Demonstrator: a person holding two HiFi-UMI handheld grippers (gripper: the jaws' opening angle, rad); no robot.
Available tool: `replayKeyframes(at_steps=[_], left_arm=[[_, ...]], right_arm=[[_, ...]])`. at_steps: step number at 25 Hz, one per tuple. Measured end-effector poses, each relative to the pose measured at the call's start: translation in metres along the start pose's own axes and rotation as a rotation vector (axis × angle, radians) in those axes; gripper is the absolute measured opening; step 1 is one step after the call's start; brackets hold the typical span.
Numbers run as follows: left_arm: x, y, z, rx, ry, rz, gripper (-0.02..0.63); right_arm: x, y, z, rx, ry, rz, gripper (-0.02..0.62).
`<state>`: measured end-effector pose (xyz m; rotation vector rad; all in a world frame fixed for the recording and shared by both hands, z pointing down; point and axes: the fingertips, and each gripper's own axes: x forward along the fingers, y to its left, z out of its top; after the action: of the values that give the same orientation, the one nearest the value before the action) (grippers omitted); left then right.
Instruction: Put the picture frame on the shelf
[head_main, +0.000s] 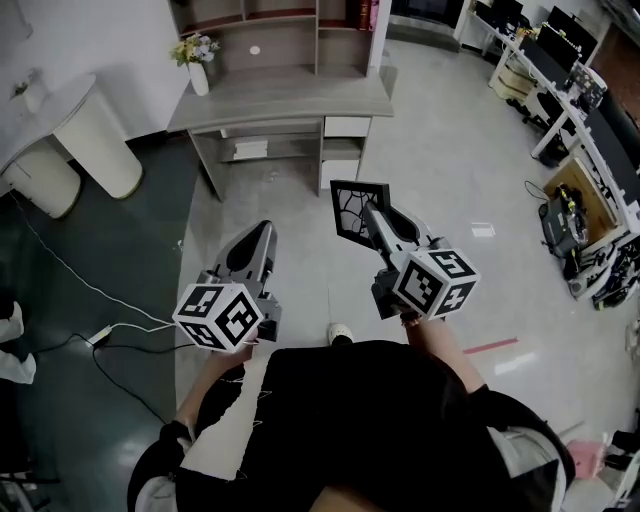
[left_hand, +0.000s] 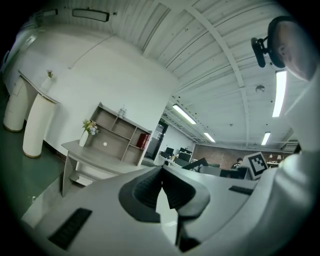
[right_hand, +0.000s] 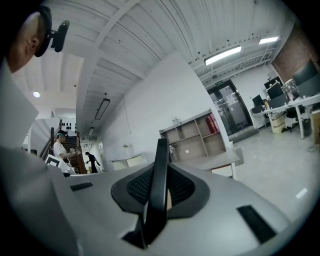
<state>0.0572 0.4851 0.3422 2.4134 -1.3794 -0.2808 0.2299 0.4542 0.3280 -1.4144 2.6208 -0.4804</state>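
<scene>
Pale floor tiles (head_main: 440, 170) stretch ahead of both my tongs to a grey desk (head_main: 290, 100) with an open shelf unit (head_main: 280, 30) standing on its back edge. My right gripper (head_main: 374, 216) is clenched on the picture frame (head_main: 353, 212), a black-rimmed one with a web of dark lines on its face. The pads pinch one edge of it, so the frame stands up past the jaw tips and a little to their left, and in the right gripper view it shows edge-on as a dark bar between the jaws. My left gripper (head_main: 262, 233) is beside the right one, apart from it, with its jaws closed together on nothing. Beyond the left tongs, a vase of flowers (head_main: 197, 62) stands on the desk's left end, well apart from the frame
</scene>
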Motion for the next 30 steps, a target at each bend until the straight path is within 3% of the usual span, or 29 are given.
replayKeyframes(at_steps=[9,18,23,30], left_arm=[[0.099,0.006,0.029,0.024,-0.026,0.020,0.012],[0.173,0.014,0.037,0.036,-0.075,0.023,0.012],[0.196,0.022,0.018,0.012,-0.044,0.047,0.012],[0.211,0.039,0.016,0.004,-0.023,0.063,0.012]], right_arm=[[0.068,-0.070,0.052,0.004,-0.011,0.050,0.057],[0.115,-0.126,0.077,-0.019,-0.022,0.095,0.057],[0.127,-0.158,0.068,0.008,0.002,0.082,0.057],[0.151,-0.166,0.050,0.047,0.045,0.106,0.057]])
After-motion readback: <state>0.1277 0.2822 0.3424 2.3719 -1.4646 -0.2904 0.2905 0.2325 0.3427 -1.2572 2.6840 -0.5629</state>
